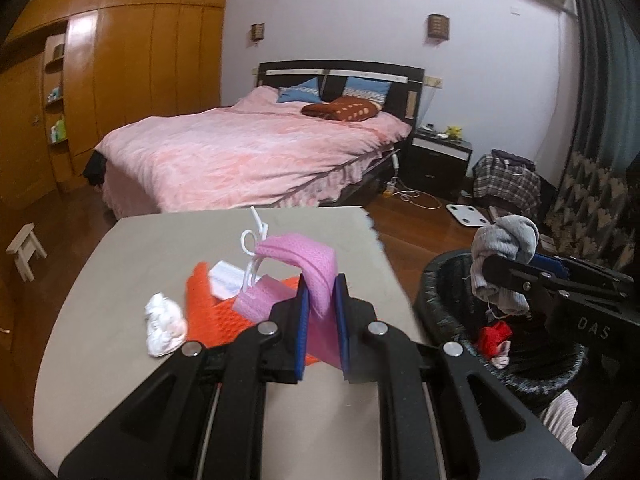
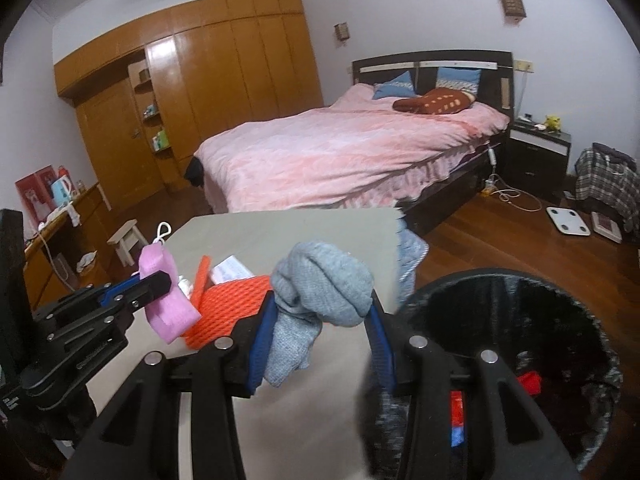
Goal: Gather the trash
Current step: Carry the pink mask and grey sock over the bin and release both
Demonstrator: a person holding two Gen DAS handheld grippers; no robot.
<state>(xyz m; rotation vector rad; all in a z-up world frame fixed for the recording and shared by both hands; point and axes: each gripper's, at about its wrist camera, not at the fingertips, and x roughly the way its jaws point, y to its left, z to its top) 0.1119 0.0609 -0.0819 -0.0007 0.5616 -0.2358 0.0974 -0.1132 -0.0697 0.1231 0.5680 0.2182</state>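
Item: grey sock (image 2: pixel 320 284), clamped in right gripper (image 2: pixel 320 344) beside bin (image 2: pixel 592 344); pink foam strip (image 1: pixel 316 268) pinched in left gripper (image 1: pixel 322 320) above table (image 1: pixel 120 280). Advice was: centre each over bin before releasing.

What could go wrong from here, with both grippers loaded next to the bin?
1. The grey sock bulges above the right gripper and hangs loosely below; it might snag on the black trash bin rim.
2. The left gripper pinches only a fold of the pink foam net; it could slip out short of the bin.
3. The white cord beside the foam may drag along.
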